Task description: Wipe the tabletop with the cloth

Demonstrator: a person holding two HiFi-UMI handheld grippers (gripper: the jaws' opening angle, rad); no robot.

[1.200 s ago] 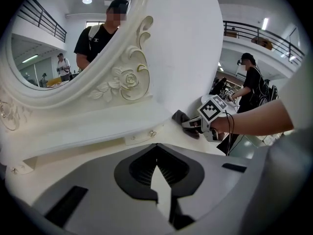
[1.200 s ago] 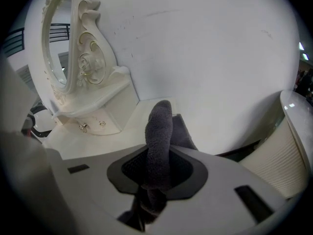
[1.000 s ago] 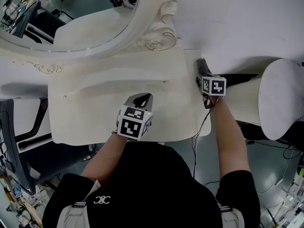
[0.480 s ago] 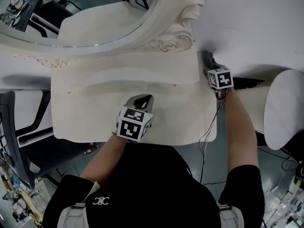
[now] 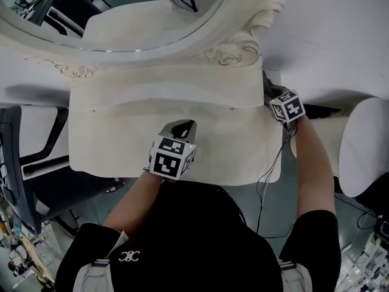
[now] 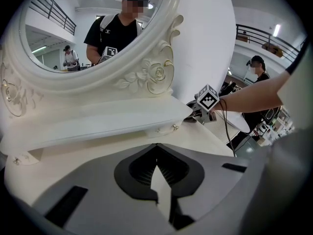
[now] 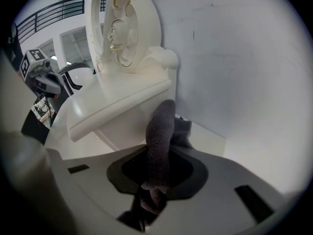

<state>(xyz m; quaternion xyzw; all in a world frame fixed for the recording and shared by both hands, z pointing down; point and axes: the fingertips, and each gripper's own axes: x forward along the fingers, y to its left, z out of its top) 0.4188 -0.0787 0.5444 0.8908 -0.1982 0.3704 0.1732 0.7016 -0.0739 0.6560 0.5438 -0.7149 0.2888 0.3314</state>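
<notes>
White dressing table w/ a carved oval mirror (image 5: 121, 17) at the back; a raised shelf (image 5: 158, 96) runs along under the mirror, and the tabletop (image 5: 121, 145) spreads out in front of it.

Right gripper (image 5: 268, 85) sits at the far right rear corner of the tabletop, close to the wall (image 7: 234, 58); its jaws are pinching a dark grey cloth (image 7: 161, 131), a fuzzy fold standing up between them; the rest of the cloth bunches just past the jaw tips beside the shelf end, prob. touching the tabletop, though the contact itself is hard to make out. From the head view the cloth shows only as a dark scrap ahead of the marker cube.

Left gripper (image 5: 184, 125) is over the front centre of the tabletop, pointing toward the mirror, well apart from the right one; its jaws are pressed together w/ nothing between them.

A thin black cable (image 5: 267, 169) hangs from the right gripper down past the table's front right edge; a white chair (image 5: 364, 145) stands to the right of the table.
</notes>
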